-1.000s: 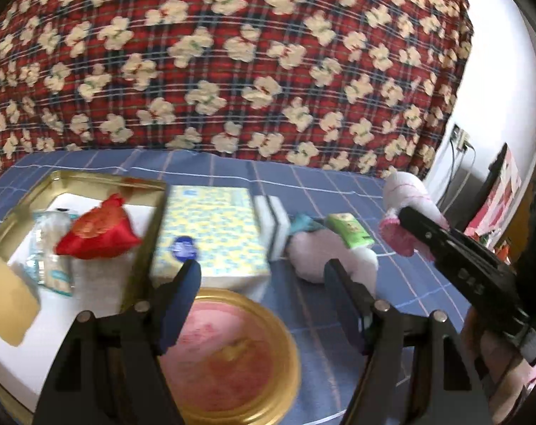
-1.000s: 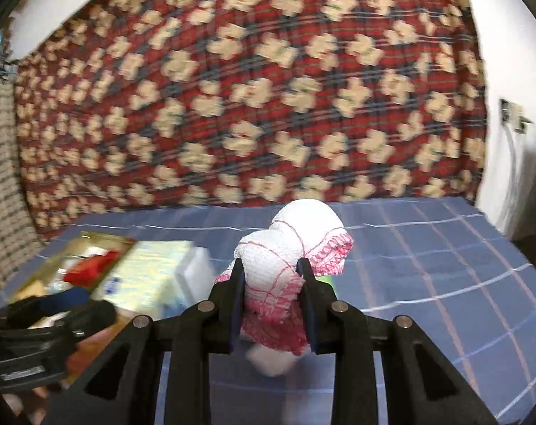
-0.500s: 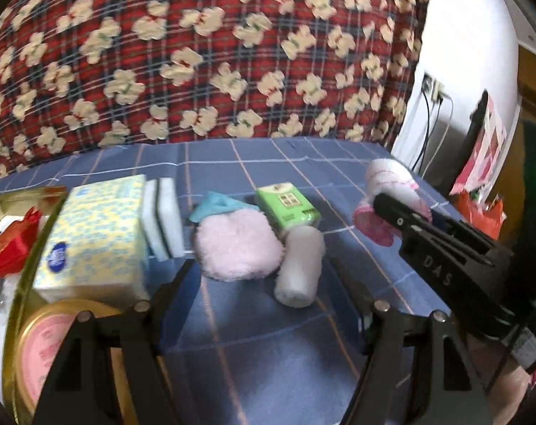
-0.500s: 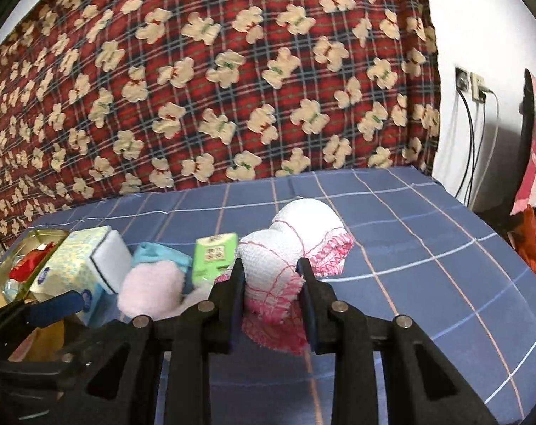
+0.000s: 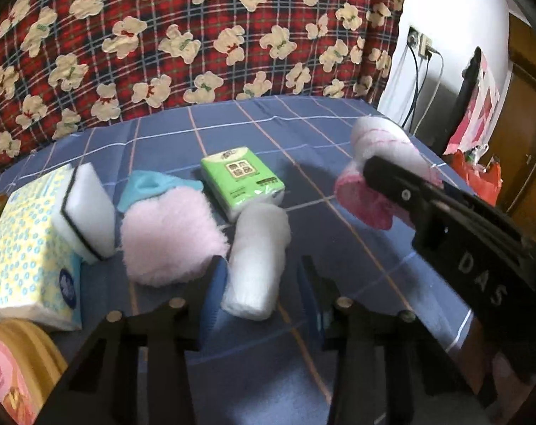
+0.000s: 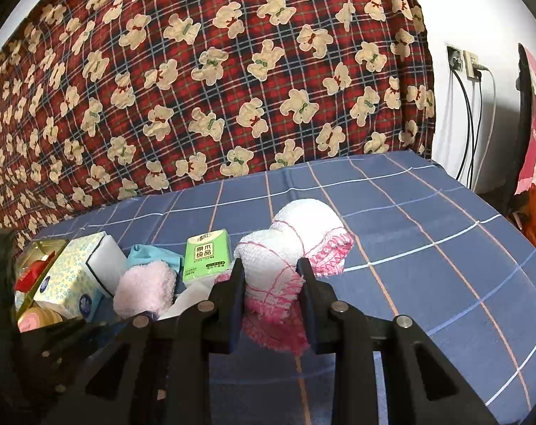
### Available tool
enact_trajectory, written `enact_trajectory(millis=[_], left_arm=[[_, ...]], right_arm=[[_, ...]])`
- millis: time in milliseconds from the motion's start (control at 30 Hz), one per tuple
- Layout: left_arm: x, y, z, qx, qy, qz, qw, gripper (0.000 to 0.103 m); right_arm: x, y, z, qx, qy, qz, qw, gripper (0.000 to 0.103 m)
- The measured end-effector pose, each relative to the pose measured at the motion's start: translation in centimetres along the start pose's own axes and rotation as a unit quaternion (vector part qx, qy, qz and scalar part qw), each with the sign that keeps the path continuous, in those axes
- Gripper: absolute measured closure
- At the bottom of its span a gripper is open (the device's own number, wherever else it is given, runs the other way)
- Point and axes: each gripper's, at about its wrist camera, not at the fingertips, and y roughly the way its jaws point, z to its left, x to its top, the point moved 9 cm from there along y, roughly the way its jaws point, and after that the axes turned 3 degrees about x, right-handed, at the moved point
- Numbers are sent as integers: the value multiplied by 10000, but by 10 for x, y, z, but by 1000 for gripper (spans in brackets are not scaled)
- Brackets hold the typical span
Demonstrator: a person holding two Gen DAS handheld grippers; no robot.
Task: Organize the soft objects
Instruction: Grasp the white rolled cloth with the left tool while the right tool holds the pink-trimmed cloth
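On the blue checked cloth [image 5: 303, 134] a white towel roll [image 5: 257, 265] lies between the fingers of my left gripper [image 5: 262, 272]. Its jaws are closing and the right pad still stands clear of the roll. Left of the roll are a fluffy pink pad [image 5: 168, 233], a teal cloth [image 5: 151, 186] and a green tissue pack [image 5: 241, 180]. My right gripper [image 6: 271, 269] is shut on a white-and-pink cloth bundle [image 6: 303, 233], held just above the surface. The left wrist view shows the same bundle [image 5: 381, 156] at the right.
A white sponge [image 5: 89, 209] leans on a yellow-and-blue tissue box [image 5: 30, 251] at the left. A round gold tin [image 5: 12, 364] sits in the near left corner. A red bear-print blanket [image 6: 232, 71] rises behind. Wall sockets with cables [image 6: 469, 67] are at the right.
My left gripper has swung right from the gold tray and tin to the white roll, sunk lower, and its jaws have narrowed. The right gripper has kept hold of the bundle and drifted slightly.
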Motion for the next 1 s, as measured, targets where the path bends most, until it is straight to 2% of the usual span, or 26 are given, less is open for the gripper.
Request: enact_trajectory(millis=[133,233,500,833,1000], left_arm=[[1,8,1,33,-16,113,9999,63],[1,10,2,-78,-52,163,9998,74],[0,5,8,-281,-211,128,9993,75],[8,-25,18,-194,-382,-565,9975,75],[11,-35,27,124,-409,-835,9956,75]], right_arm=[[-1,3,3,-9,-69,77,9999,73],[-2,5,3,-19,-78,124,9999,72],[0,1,2,-63,-72,16,10000,72],[4,-8,6,38,-132,-227,9996,73],[6,-13,13,43,-275,-357,9990,73]])
